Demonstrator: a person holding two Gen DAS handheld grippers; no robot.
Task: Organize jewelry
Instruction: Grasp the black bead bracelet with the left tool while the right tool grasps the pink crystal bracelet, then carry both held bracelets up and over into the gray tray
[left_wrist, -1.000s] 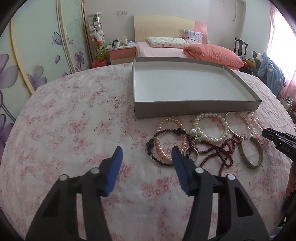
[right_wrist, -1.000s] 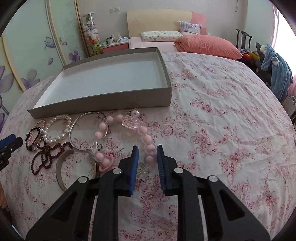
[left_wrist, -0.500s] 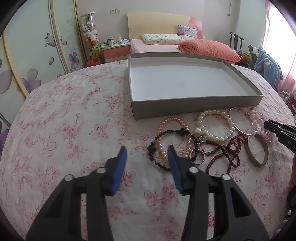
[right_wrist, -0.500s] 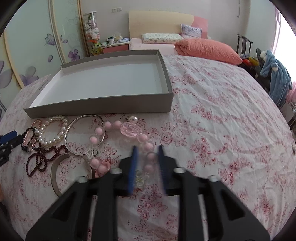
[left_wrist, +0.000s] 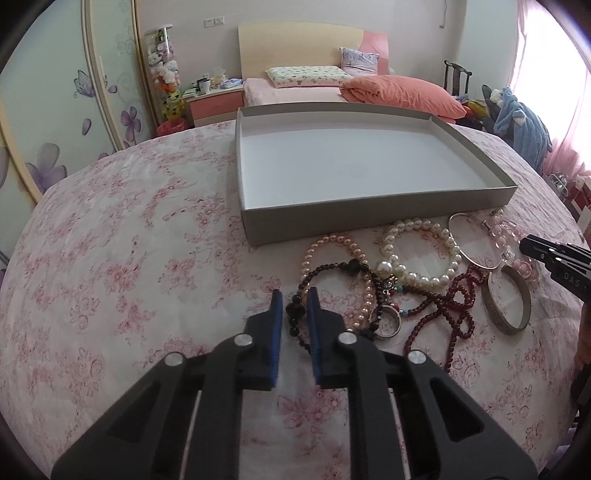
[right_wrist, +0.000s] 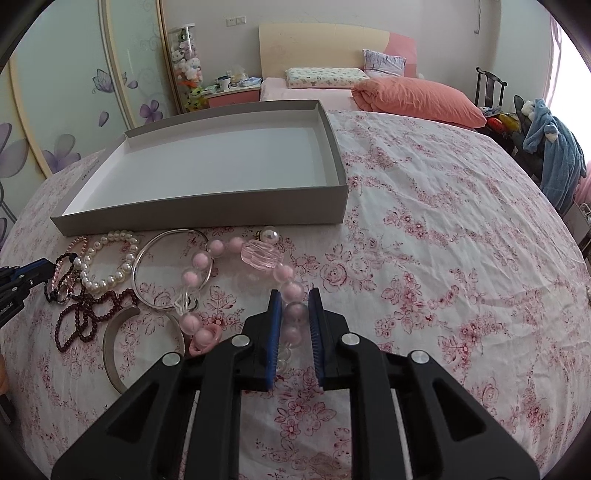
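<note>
On the floral bedspread (left_wrist: 122, 236), the left gripper (left_wrist: 294, 299) clenches the black bead bracelet (left_wrist: 325, 267), tangled at 3 o'clock with pearl strands (left_wrist: 421, 254) and dark red beads (left_wrist: 450, 306). The right gripper (right_wrist: 294, 299) clamps the pink bead bracelet (right_wrist: 284, 275) (its far side overlaps a silver hoop (right_wrist: 171, 269)), with the empty grey tray (right_wrist: 207, 218) at 11 o'clock.

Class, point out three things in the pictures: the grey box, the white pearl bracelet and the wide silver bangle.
grey box (left_wrist: 369, 216), left wrist view, near outer wall.
white pearl bracelet (left_wrist: 421, 282), left wrist view, near beads.
wide silver bangle (left_wrist: 508, 326), left wrist view, near rim.
</note>
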